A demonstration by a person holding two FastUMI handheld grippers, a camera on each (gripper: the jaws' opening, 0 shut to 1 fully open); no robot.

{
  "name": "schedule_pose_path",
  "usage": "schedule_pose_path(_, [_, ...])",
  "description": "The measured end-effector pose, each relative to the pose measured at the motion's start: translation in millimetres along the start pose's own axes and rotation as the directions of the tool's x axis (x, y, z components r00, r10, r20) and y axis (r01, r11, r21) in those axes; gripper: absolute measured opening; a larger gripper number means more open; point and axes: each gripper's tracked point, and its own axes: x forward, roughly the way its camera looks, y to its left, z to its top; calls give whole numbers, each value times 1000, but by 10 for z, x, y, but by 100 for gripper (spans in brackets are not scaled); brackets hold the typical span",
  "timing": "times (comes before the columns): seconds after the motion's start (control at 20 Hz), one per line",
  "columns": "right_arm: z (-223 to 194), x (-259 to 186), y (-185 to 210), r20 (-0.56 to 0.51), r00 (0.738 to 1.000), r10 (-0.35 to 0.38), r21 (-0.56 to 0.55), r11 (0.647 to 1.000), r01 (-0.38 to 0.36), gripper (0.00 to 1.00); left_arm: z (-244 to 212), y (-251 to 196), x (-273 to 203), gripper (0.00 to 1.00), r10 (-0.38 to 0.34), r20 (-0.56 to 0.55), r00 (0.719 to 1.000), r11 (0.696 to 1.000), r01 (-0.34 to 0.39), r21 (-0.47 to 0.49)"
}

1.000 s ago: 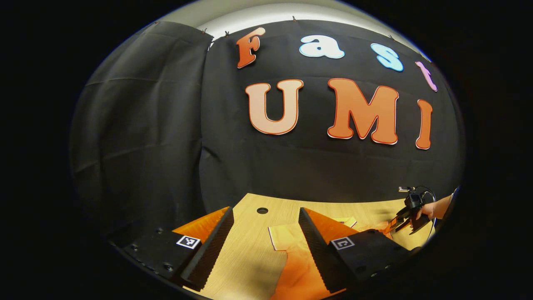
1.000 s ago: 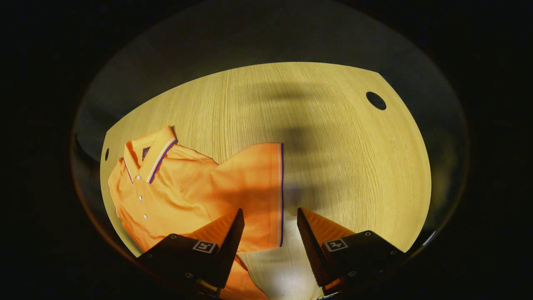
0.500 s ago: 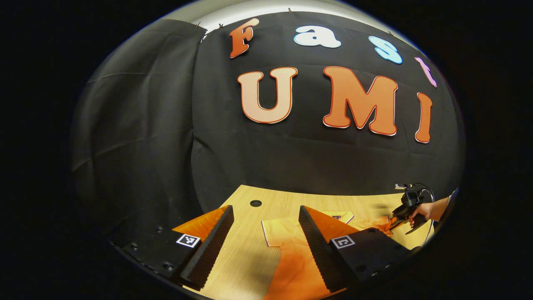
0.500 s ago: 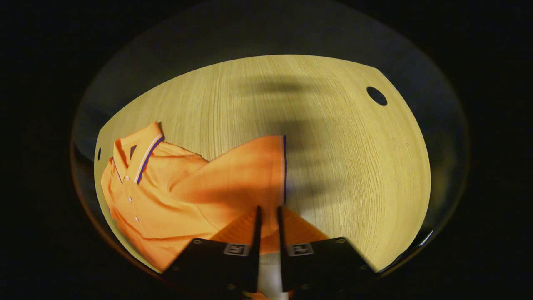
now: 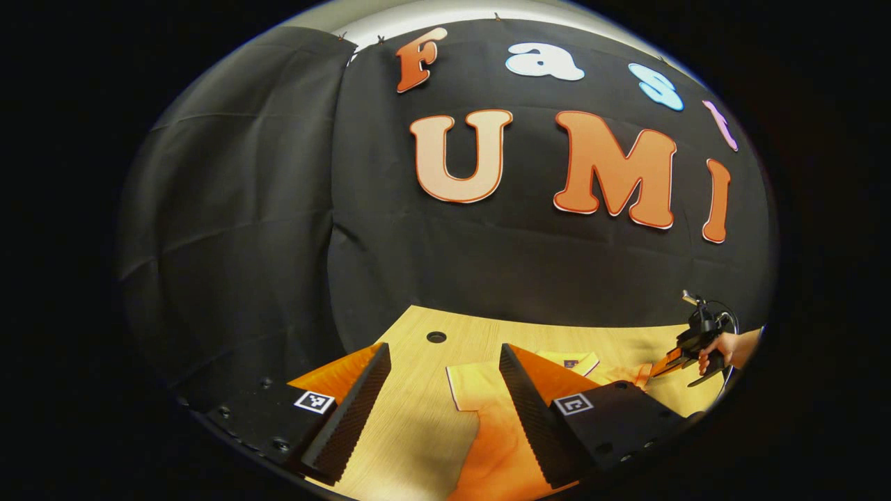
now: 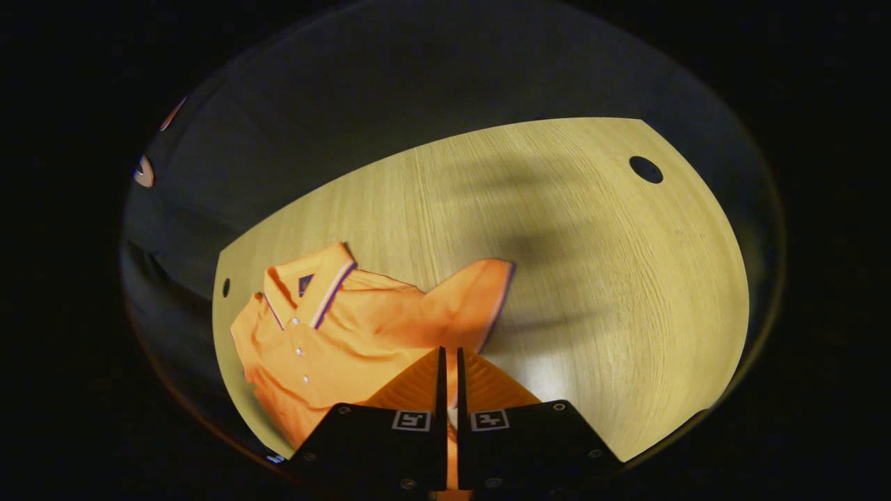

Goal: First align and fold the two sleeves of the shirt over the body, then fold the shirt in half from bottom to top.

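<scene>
Polo shirt (image 6: 334, 334), orange with striped trim on the collar, lies on the wooden tabletop (image 6: 592, 278), up and to the left of the right claw (image 6: 449, 365) in the right gripper view. That claw's fingers are pinched nearly together with just a thin slit between them, and a bit of orange cloth shows in the slit, so it looks like it's gripping the sleeve (image 6: 473, 306), which rises off the tabletop just ahead of the fingertips. Sleeve cuff sits a little up and right of the tips.

In the left gripper view the left claw (image 5: 445, 362) is spread wide and holding nothing. The shirt's other sleeve (image 5: 477, 386) lies flat on the tabletop (image 5: 418, 431) between its fingers, closer to the right one. Far off to the right of this claw a hand (image 5: 724, 348) holds the other gripper (image 5: 686, 351) over the shirt's far side
</scene>
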Motion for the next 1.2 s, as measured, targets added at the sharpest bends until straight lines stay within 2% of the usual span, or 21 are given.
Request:
schedule_pose_path(0.05, [-14, -31, 114, 3, 1000, 22, -25, 999, -22, 4, 0, 28, 20, 98, -2, -2, 1000, 1000, 2, -10])
schedule_pose_path(0.1, [-12, -17, 135, 12, 1000, 4, -54, 999, -4, 4, -36, 48, 39, 98, -2, -7, 1000, 1000, 2, -21])
schedule_pose_path(0.2, [-33, 76, -52, 17, 995, -98, -86, 991, 99, 4, -88, 111, 87, 99, 0, -23, 1000, 1000, -1, -31])
schedule_pose_path(0.3, [-222, 104, -260, -69, 985, -157, -72, 986, 152, 4, -116, 164, 103, 99, 2, -30, 1000, 999, -3, -39])
schedule_pose_path(0.4, [-256, 164, -388, -95, 981, -169, 3, 985, 170, 10, -143, 240, 133, 99, 8, -34, 999, 999, -10, -48])
schedule_pose_path(0.45, [-239, 173, -332, -98, 987, -129, 61, 989, 135, 27, -168, 279, 164, 99, 15, -40, 999, 999, -17, -50])
schedule_pose_path(0.55, [-269, 253, -289, -111, 989, -99, 128, 985, 113, 41, -207, 346, 204, 96, 32, -54, 998, 998, -35, -47])
schedule_pose_path(0.75, [-416, 403, -455, -133, 969, -209, 38, 976, 216, 45, -224, 378, 217, 99, 38, -65, 997, 998, -41, -46])
schedule_pose_path(0.8, [-348, 387, -460, -105, 970, -221, 26, 974, 225, 45, -236, 363, 235, 99, 38, -67, 997, 998, -41, -47])
schedule_pose_path(0.9, [-354, 370, -539, -97, 958, -270, 4, 962, 271, 42, -262, 363, 241, 99, 37, -77, 996, 998, -40, -44])
schedule_pose_path(0.95, [-376, 392, -554, -99, 955, -280, 16, 959, 283, 27, -279, 357, 242, 99, 34, -83, 996, 998, -38, -45])
schedule_pose_path(1.0, [-363, 386, -547, -87, 956, -280, -5, 960, 281, 17, -291, 357, 250, 99, 32, -87, 996, 998, -36, -44])
schedule_pose_path(1.05, [-368, 337, -478, -90, 966, -241, -15, 971, 240, 17, -287, 353, 256, 99, 29, -87, 996, 998, -33, -46])
schedule_pose_path(1.1, [-371, 356, -424, -85, 975, -205, -6, 979, 205, 9, -294, 356, 255, 99, 28, -86, 996, 999, -32, -44])
schedule_pose_path(1.2, [-263, 335, -353, -40, 982, -184, 23, 982, 185, 9, -277, 364, 244, 99, 32, -76, 997, 999, -35, -36])
